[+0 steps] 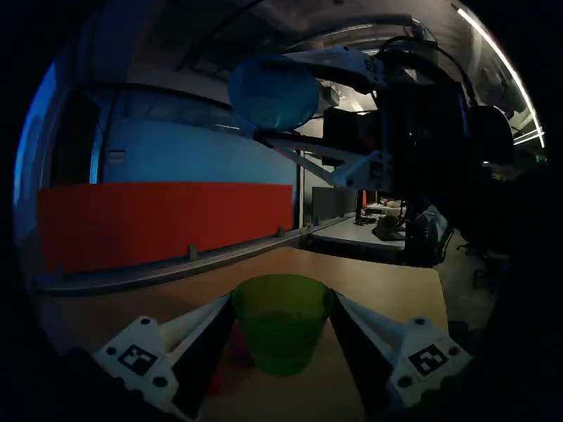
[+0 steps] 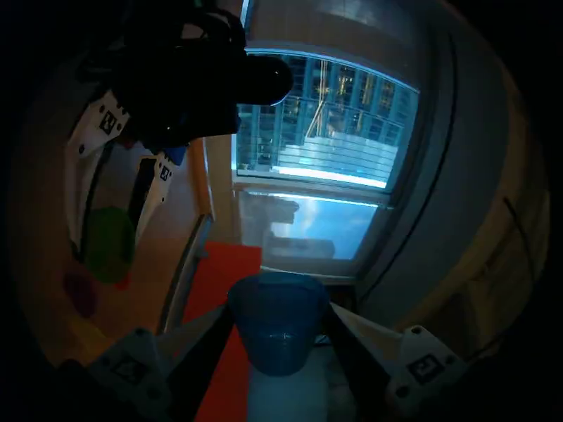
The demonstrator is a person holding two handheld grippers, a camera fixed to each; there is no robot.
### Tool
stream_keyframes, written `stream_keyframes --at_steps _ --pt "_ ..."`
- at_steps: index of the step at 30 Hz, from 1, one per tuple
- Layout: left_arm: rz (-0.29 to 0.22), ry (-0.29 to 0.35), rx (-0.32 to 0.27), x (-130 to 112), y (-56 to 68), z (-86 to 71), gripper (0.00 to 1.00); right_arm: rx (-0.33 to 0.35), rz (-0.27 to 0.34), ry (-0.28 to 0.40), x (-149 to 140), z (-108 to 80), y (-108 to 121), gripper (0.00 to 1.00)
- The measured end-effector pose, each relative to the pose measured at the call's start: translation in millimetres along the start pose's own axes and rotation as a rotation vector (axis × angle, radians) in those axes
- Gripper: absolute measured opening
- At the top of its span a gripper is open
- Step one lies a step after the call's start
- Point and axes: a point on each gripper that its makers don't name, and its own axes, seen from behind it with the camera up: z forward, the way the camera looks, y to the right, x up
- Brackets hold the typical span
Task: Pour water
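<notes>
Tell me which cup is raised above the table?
The blue cup, held high in the right gripper; the green cup sits low by the table in the left gripper.

Translucent green cup; blue cup; red wall panel; tan table; black-and-white patterned markers on white fingers.

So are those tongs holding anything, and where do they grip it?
Yes. The left tongs grip a green cup by its sides; the right tongs grip a blue cup by its sides.
</notes>
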Motion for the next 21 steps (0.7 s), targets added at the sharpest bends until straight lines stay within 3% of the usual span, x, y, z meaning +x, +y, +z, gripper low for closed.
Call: stream_keyframes --at_steps 7,21 --pt "0.003 0.000 0.006 -0.2 -1.6 -1.0 0.88 0.013 0.173 0.001 -3.3 -4.6 -2.7 0.90" --pt "0.013 -0.002 0.017 0.7 -5.2 -3.2 0.88 0.049 0.701 0.025 6.1 -15.5 -17.6 0.90"
